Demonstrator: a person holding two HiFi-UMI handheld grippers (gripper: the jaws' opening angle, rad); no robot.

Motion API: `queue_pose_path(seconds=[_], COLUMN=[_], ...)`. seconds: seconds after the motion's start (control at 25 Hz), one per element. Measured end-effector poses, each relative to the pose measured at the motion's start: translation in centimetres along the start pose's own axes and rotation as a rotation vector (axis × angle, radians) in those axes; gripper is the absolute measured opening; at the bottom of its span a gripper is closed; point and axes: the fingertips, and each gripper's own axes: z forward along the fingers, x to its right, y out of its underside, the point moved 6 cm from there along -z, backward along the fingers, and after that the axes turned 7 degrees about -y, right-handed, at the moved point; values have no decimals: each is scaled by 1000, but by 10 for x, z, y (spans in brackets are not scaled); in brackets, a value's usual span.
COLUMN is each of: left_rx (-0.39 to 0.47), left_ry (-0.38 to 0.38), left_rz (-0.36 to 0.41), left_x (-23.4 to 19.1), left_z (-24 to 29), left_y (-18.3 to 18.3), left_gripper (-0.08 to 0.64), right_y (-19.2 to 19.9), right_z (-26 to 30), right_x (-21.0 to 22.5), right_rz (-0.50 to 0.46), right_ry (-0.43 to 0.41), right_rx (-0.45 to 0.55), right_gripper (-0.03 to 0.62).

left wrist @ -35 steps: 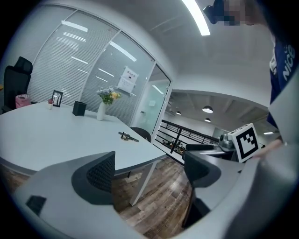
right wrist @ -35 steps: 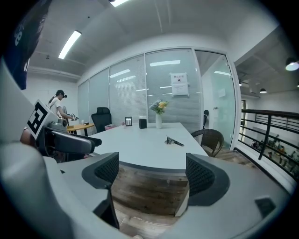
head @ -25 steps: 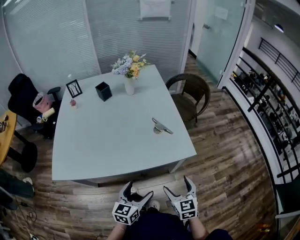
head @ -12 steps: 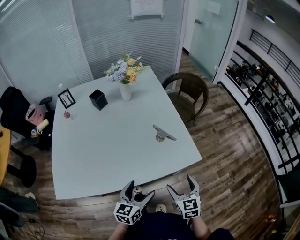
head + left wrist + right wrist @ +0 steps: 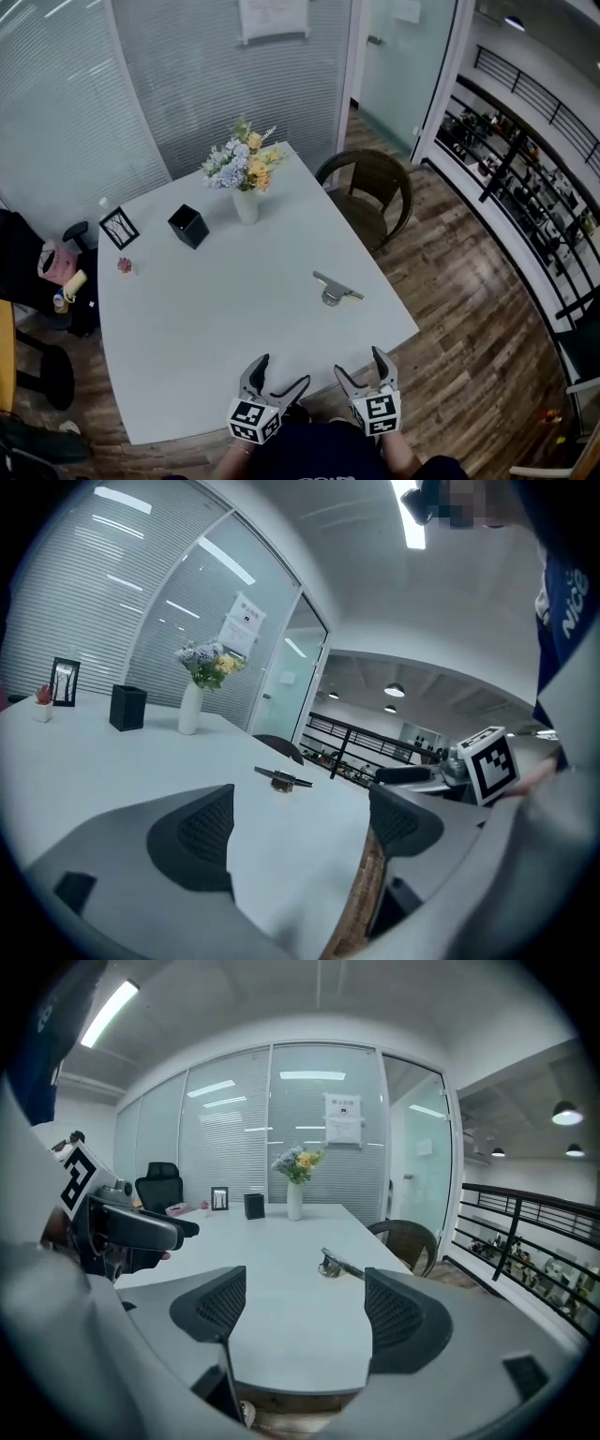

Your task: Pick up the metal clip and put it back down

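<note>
The metal clip lies flat on the white table, toward its right side. It also shows ahead in the left gripper view and the right gripper view. My left gripper is at the table's near edge, open and empty. My right gripper is beside it, well short of the clip. Its jaws have just been closing a little but stand open with nothing between them.
A vase of flowers, a black box, a picture frame and a small pot stand at the table's far side. A wicker chair is at the far right corner. A railing runs along the right.
Both grippers have moved forward from over the wooden floor to the table's near edge. The table and the clip now lie closer in the head view.
</note>
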Motion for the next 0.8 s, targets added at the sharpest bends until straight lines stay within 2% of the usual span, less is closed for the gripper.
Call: queue_pose_path(seconds=[0.24,0.44,0.68,0.8], left_rx=[-20,-20,44,52], left_ry=[18,-18,-43,-81], left_rz=[22,-28,-23,-17], left_x=[-33,-42,-33,-34], left_z=[10,10,8,10], left_y=[-9,-7,-29,-34], left_gripper=[449,449,449,449], right_y=[-9,-18,-43,-58], right_z=[25,34,48,57], right_x=[-6,-1,24,39], right_rz=[8,-21,-78,-142], right_ry=[37,25,27,24], right_rx=[-7,-37,-3,4], right_gripper=[396,394,388,382])
